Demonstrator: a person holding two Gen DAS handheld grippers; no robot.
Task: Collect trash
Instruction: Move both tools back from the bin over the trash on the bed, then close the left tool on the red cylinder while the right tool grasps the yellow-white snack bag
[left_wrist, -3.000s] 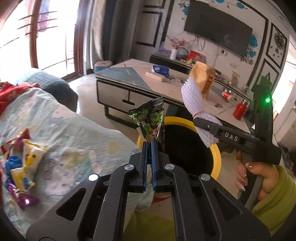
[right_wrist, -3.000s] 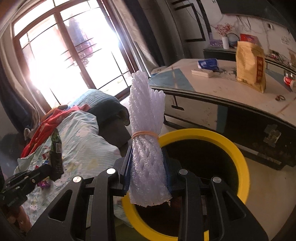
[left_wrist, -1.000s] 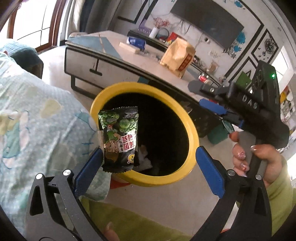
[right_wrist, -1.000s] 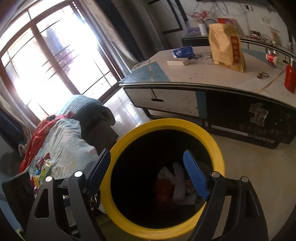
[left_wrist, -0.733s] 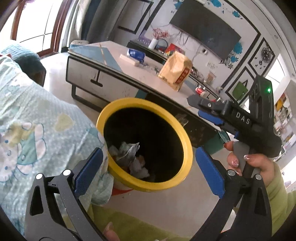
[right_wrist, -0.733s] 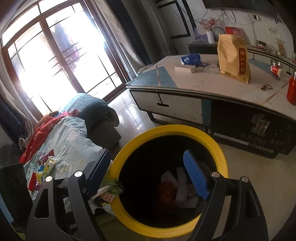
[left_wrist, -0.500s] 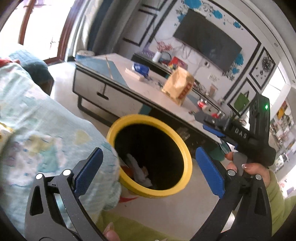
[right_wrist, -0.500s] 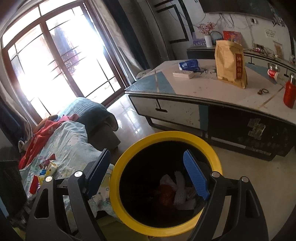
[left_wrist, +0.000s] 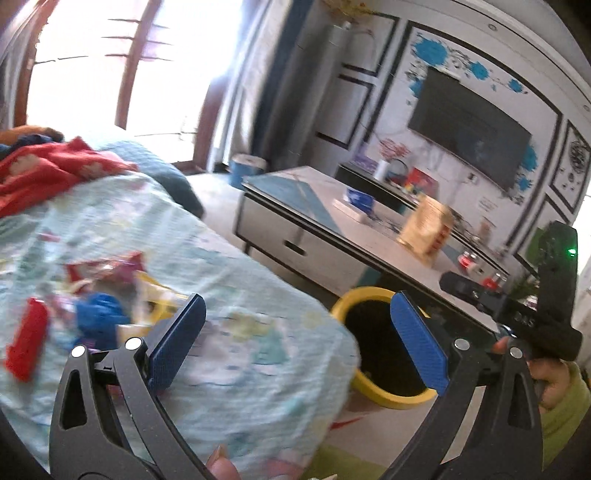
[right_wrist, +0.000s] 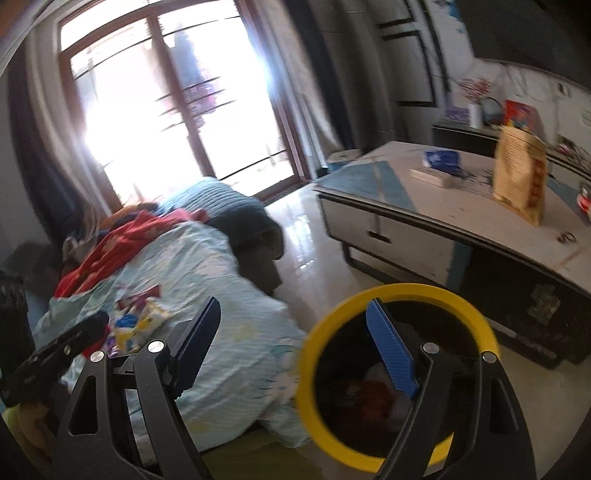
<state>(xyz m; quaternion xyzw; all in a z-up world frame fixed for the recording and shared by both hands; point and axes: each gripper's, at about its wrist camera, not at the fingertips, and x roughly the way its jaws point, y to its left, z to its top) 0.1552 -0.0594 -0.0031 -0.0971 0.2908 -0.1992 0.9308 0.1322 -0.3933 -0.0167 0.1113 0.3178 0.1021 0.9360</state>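
Trash (left_wrist: 110, 295): blurred, bright crinkled wrappers heaped on bedspread (left_wrist: 240, 369)

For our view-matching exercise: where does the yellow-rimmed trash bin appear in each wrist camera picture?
Left wrist: yellow-rimmed trash bin at lower right, partly behind the right blue pad.
Right wrist: bin at bottom right, behind the right pad.
Shared landmark: tan paper bag on the low table.

right tool (right_wrist: 295, 343) gapes empty above yellow-rimmed bin (right_wrist: 472, 299).
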